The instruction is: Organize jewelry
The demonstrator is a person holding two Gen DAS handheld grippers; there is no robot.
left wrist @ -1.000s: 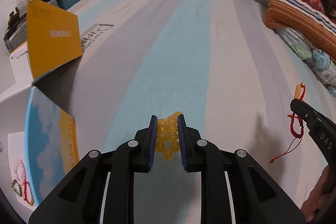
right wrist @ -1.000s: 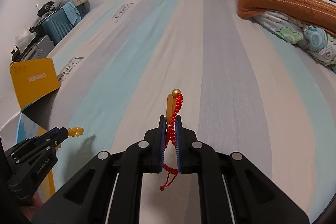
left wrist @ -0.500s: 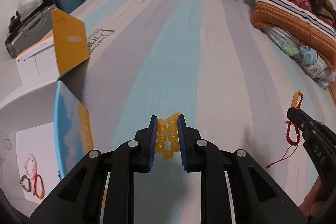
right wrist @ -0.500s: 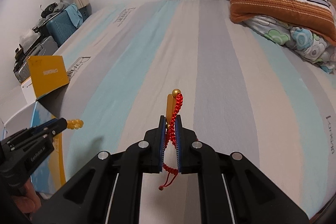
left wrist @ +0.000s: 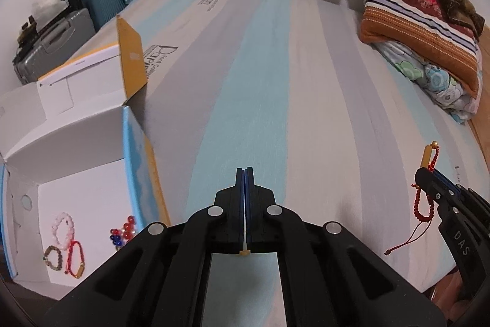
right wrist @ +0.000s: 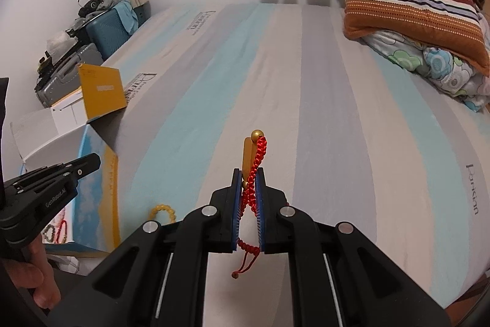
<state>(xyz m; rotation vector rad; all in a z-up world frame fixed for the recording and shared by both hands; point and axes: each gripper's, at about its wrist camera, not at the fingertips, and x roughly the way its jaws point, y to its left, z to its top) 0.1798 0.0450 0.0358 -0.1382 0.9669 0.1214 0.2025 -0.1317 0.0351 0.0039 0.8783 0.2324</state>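
Both wrist views look steeply down along the bed [left wrist: 321, 100] toward its far pillow end — left from nearer the box [left wrist: 76, 173], right from mid-bed; each sees the other's side.

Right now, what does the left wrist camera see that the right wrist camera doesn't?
Only the left camera looks down into the white box and shows the pink bead bracelet and red and blue beads inside. Only the right camera shows the yellow bead bracelet lying on the bed beside the box. Both show the right claw shut on the red cord bracelet, and the striped pillow.
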